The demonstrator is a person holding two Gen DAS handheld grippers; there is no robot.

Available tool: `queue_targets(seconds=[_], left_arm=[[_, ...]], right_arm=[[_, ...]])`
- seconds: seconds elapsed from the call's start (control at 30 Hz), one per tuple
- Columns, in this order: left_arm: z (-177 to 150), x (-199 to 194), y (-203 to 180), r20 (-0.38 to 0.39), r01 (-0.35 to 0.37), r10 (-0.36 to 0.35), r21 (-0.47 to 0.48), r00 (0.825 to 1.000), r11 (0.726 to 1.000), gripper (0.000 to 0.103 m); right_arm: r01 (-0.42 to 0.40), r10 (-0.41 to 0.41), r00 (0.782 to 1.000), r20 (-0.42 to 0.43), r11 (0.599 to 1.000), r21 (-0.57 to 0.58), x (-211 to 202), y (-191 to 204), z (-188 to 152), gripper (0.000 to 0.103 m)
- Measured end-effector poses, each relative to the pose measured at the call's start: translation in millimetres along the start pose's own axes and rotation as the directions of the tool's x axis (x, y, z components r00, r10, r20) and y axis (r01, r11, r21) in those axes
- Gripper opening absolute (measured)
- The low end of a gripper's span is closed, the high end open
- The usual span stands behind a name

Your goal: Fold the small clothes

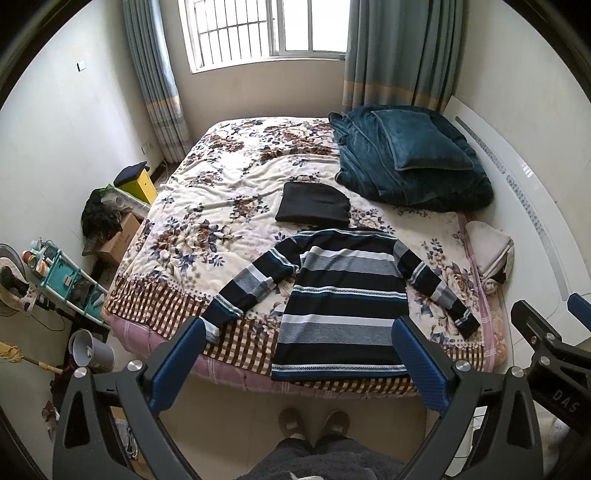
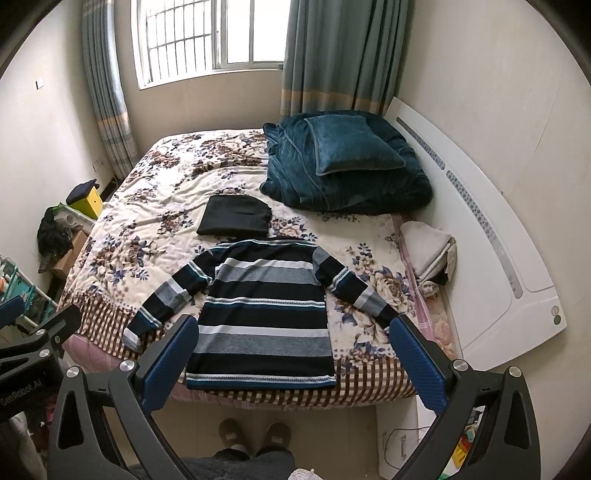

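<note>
Striped knit sweater [image 1: 343, 306] lies flat on my floral bedspread [image 1: 207, 206]; left gripper [image 1: 299, 365] and right gripper [image 2: 295, 363] gape wide, holding nothing.

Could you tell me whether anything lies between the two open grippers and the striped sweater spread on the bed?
Nothing visible does: the left gripper and right gripper hang open over the bed's near edge, with the striped sweater flat and uncovered.

A small room with plain cream walls [image 2: 480, 74] and a barred window [image 1: 258, 29] letting in bright daylight, flanked by grey-blue curtains with tan bands [image 1: 399, 51]. A bed under a floral cream quilt with a checked brown border [image 1: 221, 192] fills the beige tiled floor [image 2: 332, 424], its white headboard [image 2: 480, 229] on the right
</note>
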State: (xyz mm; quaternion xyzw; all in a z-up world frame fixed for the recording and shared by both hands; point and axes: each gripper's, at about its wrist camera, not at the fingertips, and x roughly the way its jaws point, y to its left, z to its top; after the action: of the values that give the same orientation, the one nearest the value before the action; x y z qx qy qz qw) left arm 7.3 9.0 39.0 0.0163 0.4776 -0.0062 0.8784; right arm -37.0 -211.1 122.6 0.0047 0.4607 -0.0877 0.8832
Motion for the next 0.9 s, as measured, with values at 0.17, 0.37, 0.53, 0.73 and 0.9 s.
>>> queue_targets(seconds=[0.17, 0.37, 0.53, 0.73, 0.9], left_arm=[[-1, 0, 0, 0.000, -0.001, 0.001, -0.001, 1.000, 1.000, 0.103], [2, -2, -1, 0.007, -0.001, 0.001, -0.004, 1.000, 1.000, 0.103], [7, -3, 0, 0.012, 0.001, -0.001, -0.006, 1.000, 1.000, 0.103], [7, -3, 0, 0.014, 0.000, 0.000, -0.005, 1.000, 1.000, 0.103], [5, -1, 2, 0.031, -0.002, 0.002, -0.005, 1.000, 1.000, 0.103]], right_arm=[[0.001, -0.001, 1.000, 0.002, 1.000, 0.000, 0, 0, -2, 0.103], [0.001, -0.001, 1.000, 0.007, 1.000, 0.000, -1, -1, -5, 0.103], [0.000, 0.000, 1.000, 0.007, 1.000, 0.000, -4, 1, -1, 0.103], [-0.002, 0.002, 1.000, 0.005, 1.000, 0.000, -6, 4, 3, 0.103], [0.006, -0.006, 1.000, 0.002, 1.000, 0.022, -3, 5, 12, 0.103]])
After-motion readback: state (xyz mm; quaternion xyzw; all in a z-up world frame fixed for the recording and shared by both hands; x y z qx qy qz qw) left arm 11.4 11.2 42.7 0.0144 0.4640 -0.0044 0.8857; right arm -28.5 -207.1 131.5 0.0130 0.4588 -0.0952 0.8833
